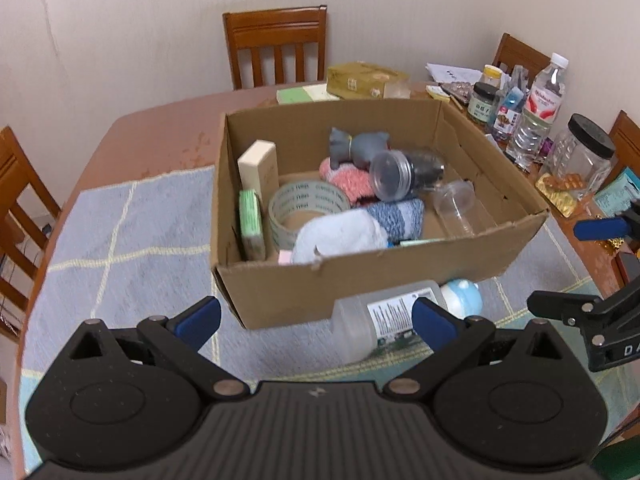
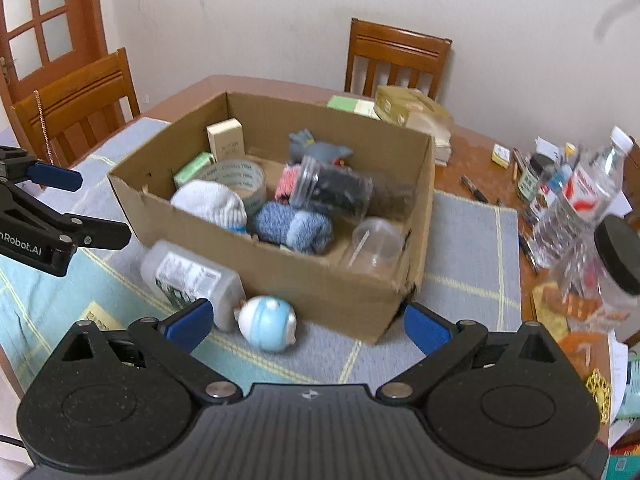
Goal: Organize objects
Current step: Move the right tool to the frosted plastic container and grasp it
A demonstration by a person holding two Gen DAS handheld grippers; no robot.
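An open cardboard box (image 1: pixel 360 284) (image 2: pixel 280 276) stands on a blue checked cloth and holds a tape roll (image 1: pixel 306 204), rolled socks (image 2: pixel 294 228), a grey toy (image 1: pixel 360 144), a black-filled jar (image 2: pixel 332 190), a clear cup (image 2: pixel 374 246) and small cartons. In front of the box lie a frosted plastic bottle (image 1: pixel 376 320) (image 2: pixel 192 276) on its side and a blue-white round toy (image 2: pixel 267 322) (image 1: pixel 464 296). My left gripper (image 1: pixel 316 318) is open just short of the bottle. My right gripper (image 2: pixel 308 320) is open wide, with the round toy low between its fingers, untouched.
Clutter fills the table's right side: a water bottle (image 1: pixel 540 108) (image 2: pixel 580 196), a black-lidded glass jar (image 1: pixel 580 156) (image 2: pixel 616 264), small jars, blister packs (image 1: pixel 560 192). A gold package (image 1: pixel 360 80) lies behind the box. Wooden chairs (image 1: pixel 276 48) surround the table.
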